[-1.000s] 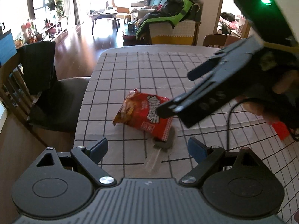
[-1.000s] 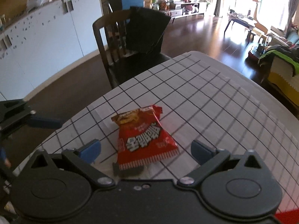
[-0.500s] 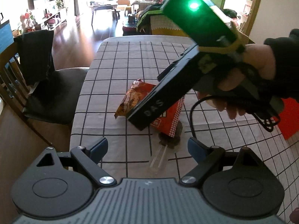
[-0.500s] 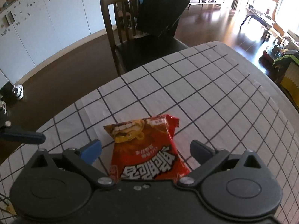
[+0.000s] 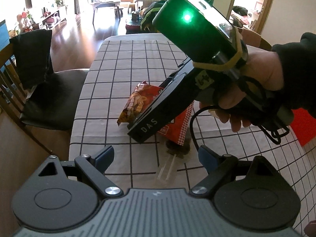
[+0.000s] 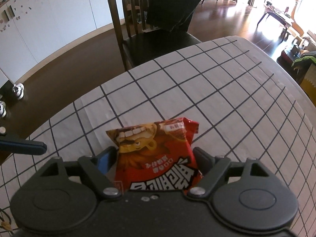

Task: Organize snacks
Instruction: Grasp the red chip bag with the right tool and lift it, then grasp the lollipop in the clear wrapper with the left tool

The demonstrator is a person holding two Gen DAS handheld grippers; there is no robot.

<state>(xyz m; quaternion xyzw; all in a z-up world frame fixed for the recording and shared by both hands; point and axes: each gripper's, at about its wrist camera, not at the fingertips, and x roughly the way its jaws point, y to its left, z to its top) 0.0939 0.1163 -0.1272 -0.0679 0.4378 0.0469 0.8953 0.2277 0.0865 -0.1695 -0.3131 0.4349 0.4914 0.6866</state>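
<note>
A red and yellow snack bag (image 6: 154, 138) lies flat on the white grid tablecloth (image 6: 217, 88). My right gripper (image 6: 155, 152) has come down over its near end. The jaws are closing, with the bag between the two fingers; a thin gap still shows beside the left pad. In the left wrist view a hand holds that gripper steeply tilted over the bag (image 5: 138, 102), hiding the bag's middle. My left gripper (image 5: 156, 154) hovers open just short of the bag with nothing between its fingers. One of its fingers (image 6: 21, 147) shows at the left edge of the right wrist view.
A small dark patch (image 5: 178, 148) and a clear plastic strip (image 5: 165, 169) lie just in front of the bag. A red sheet (image 5: 302, 126) lies on the table at the right. A wooden chair with black cloth (image 6: 158, 19) stands at the table's edge.
The right gripper has dropped onto the bag and its jaws have narrowed around it. The bag now fills the space between its fingers. The left gripper has hardly moved.
</note>
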